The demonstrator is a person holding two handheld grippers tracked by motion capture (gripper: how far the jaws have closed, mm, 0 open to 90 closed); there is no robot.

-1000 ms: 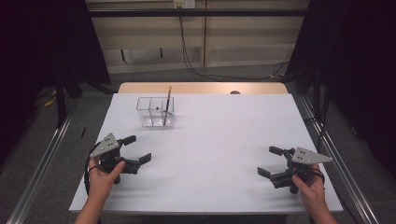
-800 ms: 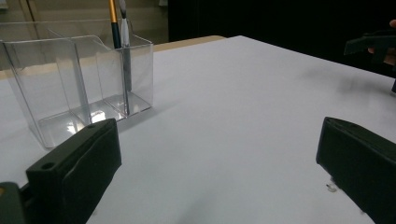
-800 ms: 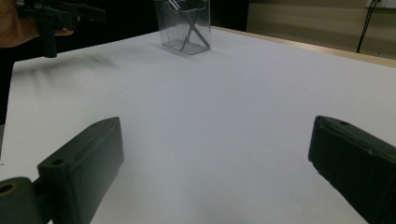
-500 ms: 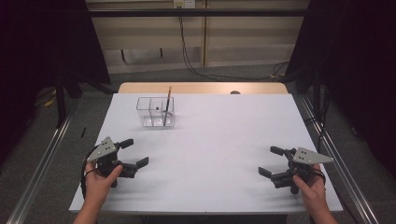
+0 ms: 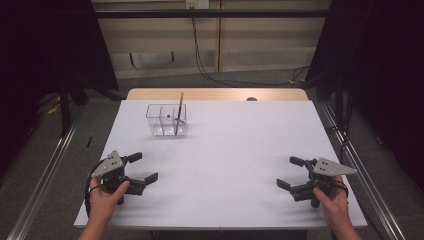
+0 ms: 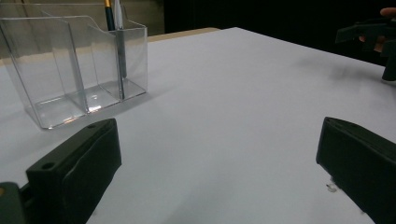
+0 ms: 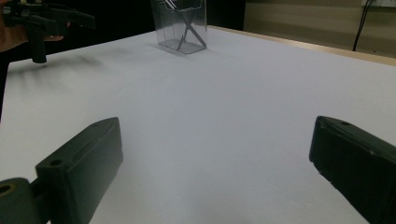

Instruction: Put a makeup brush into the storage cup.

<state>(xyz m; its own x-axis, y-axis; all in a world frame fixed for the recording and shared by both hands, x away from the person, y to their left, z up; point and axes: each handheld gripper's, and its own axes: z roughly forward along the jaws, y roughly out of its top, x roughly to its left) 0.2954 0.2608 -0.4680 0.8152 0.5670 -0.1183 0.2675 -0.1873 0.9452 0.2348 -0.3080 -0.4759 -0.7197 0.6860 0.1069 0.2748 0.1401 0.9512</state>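
Note:
A clear plastic organizer (image 5: 166, 120) with compartments stands at the back left of the white table (image 5: 225, 145); a pencil (image 5: 178, 112) leans upright in its right compartment. The organizer (image 6: 79, 70) also appears in the left gripper view with the pencil (image 6: 109, 16), and far off in the right gripper view (image 7: 181, 25). My left gripper (image 5: 142, 167) is held open near the front left edge, nothing between its jaws. My right gripper (image 5: 290, 172) is open near the front right edge, also empty. Each gripper view shows the other gripper far across the table (image 6: 373, 35) (image 7: 44, 21).
A tan wooden strip (image 5: 215, 94) runs along the table's far edge, with a small dark spot (image 5: 251, 99) on it. Metal rails (image 5: 40, 175) flank the table on the floor. Cables hang on the back wall (image 5: 200, 50).
My left gripper has drawn back slightly toward the front left edge. The right gripper has barely moved. Both stay open.

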